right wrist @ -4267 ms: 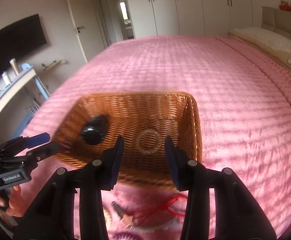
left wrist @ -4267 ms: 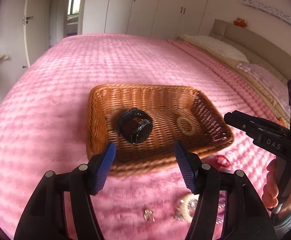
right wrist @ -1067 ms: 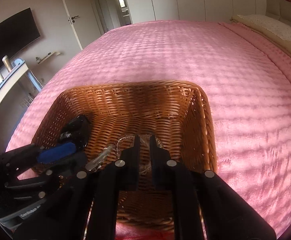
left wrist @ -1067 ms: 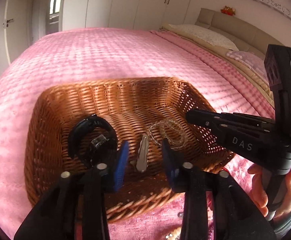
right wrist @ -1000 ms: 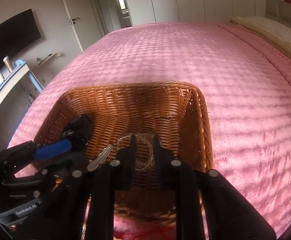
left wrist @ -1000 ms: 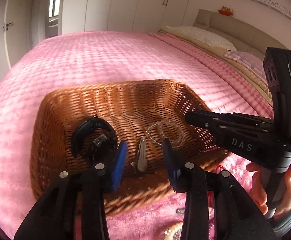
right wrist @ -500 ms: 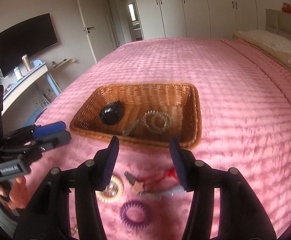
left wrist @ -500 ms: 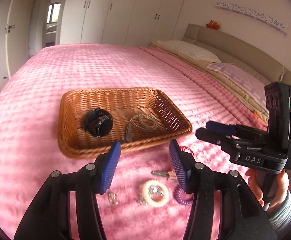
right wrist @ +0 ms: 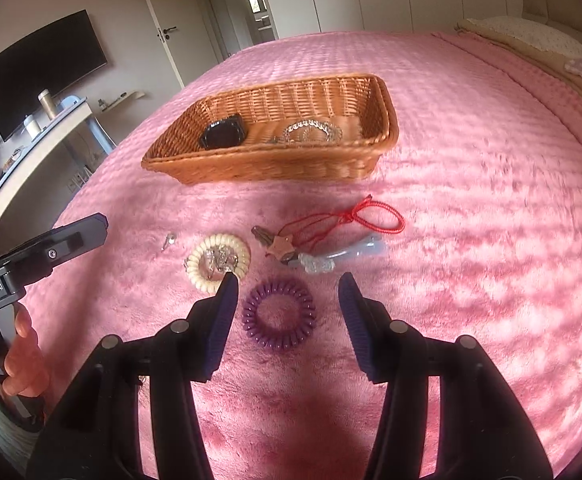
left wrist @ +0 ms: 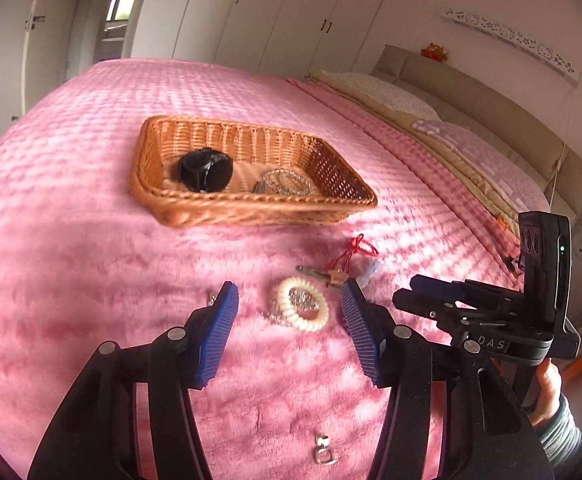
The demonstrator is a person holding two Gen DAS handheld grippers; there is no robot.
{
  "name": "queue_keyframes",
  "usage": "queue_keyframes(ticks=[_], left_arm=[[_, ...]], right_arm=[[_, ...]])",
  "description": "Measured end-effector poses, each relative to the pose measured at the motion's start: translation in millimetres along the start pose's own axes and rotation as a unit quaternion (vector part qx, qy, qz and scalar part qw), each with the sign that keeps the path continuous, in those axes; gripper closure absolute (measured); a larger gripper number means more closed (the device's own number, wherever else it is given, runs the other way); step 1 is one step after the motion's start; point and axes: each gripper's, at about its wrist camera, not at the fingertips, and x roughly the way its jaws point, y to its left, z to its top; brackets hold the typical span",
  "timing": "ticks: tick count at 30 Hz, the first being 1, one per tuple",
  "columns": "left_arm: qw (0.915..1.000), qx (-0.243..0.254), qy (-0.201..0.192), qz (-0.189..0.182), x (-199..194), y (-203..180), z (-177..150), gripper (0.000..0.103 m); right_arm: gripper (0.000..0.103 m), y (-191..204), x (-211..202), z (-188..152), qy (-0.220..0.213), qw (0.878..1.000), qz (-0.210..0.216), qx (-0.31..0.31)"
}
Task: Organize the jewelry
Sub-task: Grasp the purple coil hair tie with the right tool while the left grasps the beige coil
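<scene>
A wicker basket [left wrist: 179, 212] [right wrist: 275, 164] on the pink bed holds a black watch [left wrist: 205, 169] [right wrist: 223, 132], a clear bead bracelet [left wrist: 287, 182] [right wrist: 311, 131] and a small metal piece. In front of it lie a cream spiral hair tie [left wrist: 303, 308] [right wrist: 217, 262] with a sparkly piece inside, a purple spiral hair tie [right wrist: 278, 312], a red cord [left wrist: 355, 252] [right wrist: 351, 216], a hair clip [left wrist: 315, 271] and a pale blue piece [right wrist: 347, 256]. My left gripper [left wrist: 289, 328] is open above the cream tie. My right gripper [right wrist: 285, 314] is open around the purple tie.
A small silver ring [left wrist: 325, 446] lies near my left gripper's base, and a small earring [right wrist: 169, 240] lies left of the cream tie. Pillows [left wrist: 391, 92] and a headboard are at the right. A desk and TV [right wrist: 43, 72] stand left of the bed.
Both grippers have pulled back from the basket and lowered toward the loose items. The left one left a metal piece in the basket. Both have opened wide.
</scene>
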Motion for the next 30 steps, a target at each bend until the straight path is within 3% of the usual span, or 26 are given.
queue_keyframes(ticks=[4,6,16,20,21,23,25,30], left_arm=[[0.9999,-0.004,0.015,0.002,11,0,-6,0.051],[0.9996,-0.008,0.028,0.003,20,2,-8,0.052],[0.9977,-0.027,0.062,-0.008,57,7,-12,0.055],[0.9972,-0.026,0.071,0.004,69,7,-11,0.061],[0.997,-0.024,0.074,0.008,72,7,-11,0.062],[0.9966,-0.02,0.079,0.013,77,6,-10,0.068],[0.9961,-0.015,0.084,0.021,82,4,-10,0.07],[0.995,-0.003,0.093,0.036,90,0,-9,0.072]], right_arm=[[0.056,4,15,-13,0.011,1.0,-0.012,-0.007],[0.067,6,23,-19,0.021,1.0,-0.009,-0.011],[0.068,7,31,-28,0.016,0.999,-0.027,-0.018],[0.069,4,36,-25,0.019,0.999,-0.033,-0.008],[0.07,4,37,-25,0.019,0.999,-0.035,-0.009],[0.084,6,38,-26,0.02,0.999,-0.046,-0.014],[0.091,7,39,-26,0.021,0.998,-0.054,-0.014],[0.091,4,39,-26,0.019,0.999,-0.047,-0.008]])
